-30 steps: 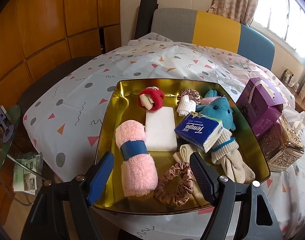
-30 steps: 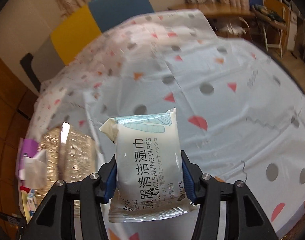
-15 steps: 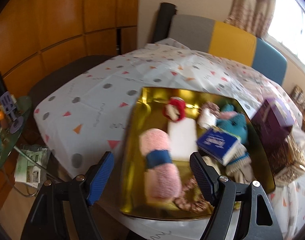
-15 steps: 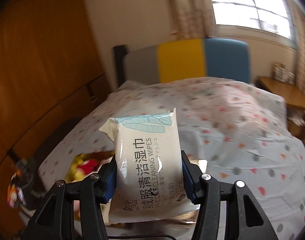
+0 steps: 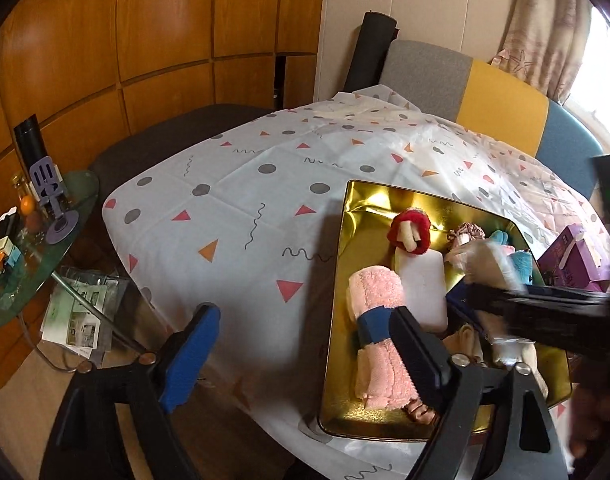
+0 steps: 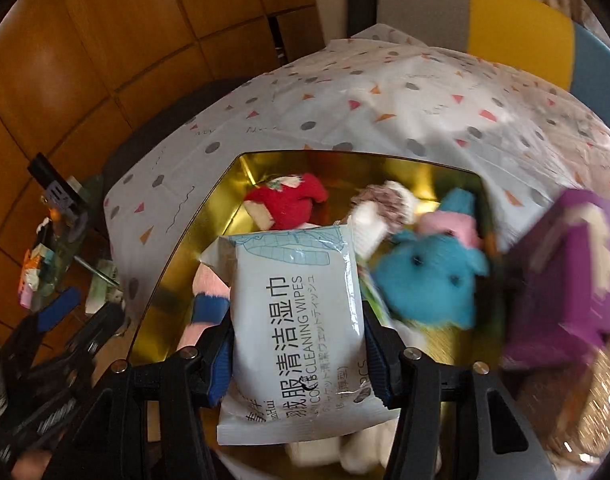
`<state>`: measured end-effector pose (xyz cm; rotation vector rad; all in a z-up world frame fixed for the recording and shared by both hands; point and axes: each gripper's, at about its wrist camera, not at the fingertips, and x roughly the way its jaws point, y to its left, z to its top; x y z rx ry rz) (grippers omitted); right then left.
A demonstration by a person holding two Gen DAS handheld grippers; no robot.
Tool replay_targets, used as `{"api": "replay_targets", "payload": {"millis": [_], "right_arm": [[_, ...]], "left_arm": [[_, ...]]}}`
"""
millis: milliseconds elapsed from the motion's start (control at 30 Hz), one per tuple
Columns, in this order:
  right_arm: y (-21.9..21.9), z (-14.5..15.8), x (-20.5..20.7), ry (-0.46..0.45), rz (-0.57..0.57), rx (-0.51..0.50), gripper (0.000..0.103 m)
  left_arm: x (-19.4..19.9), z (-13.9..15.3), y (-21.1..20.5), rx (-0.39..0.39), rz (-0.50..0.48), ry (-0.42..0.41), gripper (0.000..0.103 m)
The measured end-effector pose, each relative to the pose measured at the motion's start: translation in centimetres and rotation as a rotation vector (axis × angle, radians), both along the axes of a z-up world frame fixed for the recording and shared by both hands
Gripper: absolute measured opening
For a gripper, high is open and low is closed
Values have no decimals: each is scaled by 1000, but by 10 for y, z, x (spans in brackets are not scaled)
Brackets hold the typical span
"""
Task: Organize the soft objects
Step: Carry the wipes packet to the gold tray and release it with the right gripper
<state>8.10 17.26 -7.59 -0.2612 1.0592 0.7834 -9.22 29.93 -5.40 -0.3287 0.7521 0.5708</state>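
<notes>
We held the pack of cleaning wipes (image 6: 297, 320) clamped between the jaws of our right gripper (image 6: 297, 354), label up, above the near half of the gold tray (image 6: 209, 216) where the soft things were gathered: the pink rolled towel (image 5: 379, 328) by its left edge, the red knitted toy (image 5: 411, 230) toward its far edge, the blue plush toy (image 6: 429, 280) on its right. Our left gripper (image 5: 305, 340) hung empty over the tray's left edge, jaws opening, leaving room for the pack
</notes>
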Motion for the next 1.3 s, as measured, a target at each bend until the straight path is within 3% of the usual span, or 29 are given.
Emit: {"api": "replay_targets", "payload": {"millis": [133, 233, 300, 467, 700, 1133, 1300], "right_arm": [[17, -32, 10, 8, -17, -107, 56], [16, -35, 12, -51, -26, -97, 58], [15, -35, 12, -43, -24, -86, 61], [6, -27, 10, -39, -52, -34, 68], [-4, -3, -13, -156, -61, -4, 69], [-78, 39, -44, -358, -297, 19, 69], [-114, 42, -56, -387, -386, 11, 69]], "left_arm": [[1, 1, -3, 5, -5, -6, 92], [3, 1, -5, 11, -10, -7, 96], [4, 1, -5, 13, -11, -4, 96], [5, 2, -8, 20, -9, -2, 97], [5, 5, -15, 35, -16, -8, 100], [7, 27, -62, 85, -112, -70, 103], [9, 33, -84, 98, -136, -92, 103]]}}
